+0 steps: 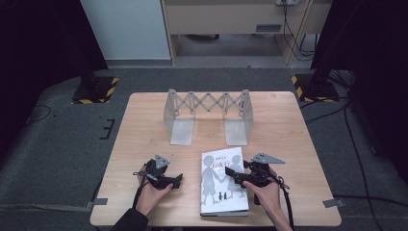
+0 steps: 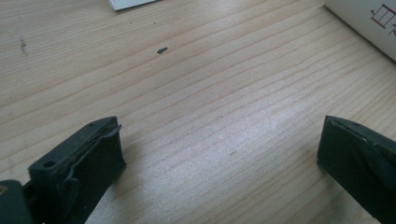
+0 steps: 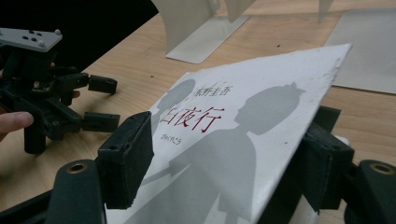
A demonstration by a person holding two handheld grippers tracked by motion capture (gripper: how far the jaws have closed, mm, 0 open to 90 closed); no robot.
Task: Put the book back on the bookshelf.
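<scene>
A white book [image 1: 219, 192] with grey silhouettes and red characters on its cover lies near the table's front edge. My right gripper [image 1: 231, 175] reaches in from the book's right side. In the right gripper view its jaws stand wide apart, and the raised front cover [image 3: 233, 140] slants between them, with one jaw above it and the other beneath. My left gripper [image 1: 177, 181] rests on the bare wood left of the book, open, with nothing between its jaws [image 2: 219, 149]. The book's corner [image 2: 369, 23] shows at the upper right of the left gripper view.
A grey metal expanding book rack [image 1: 207, 103] stands at the back middle of the wooden table [image 1: 288, 134], its two flat foot plates [image 3: 205, 37] pointing toward me. Light stands with striped bases sit on the floor beyond the table's far corners.
</scene>
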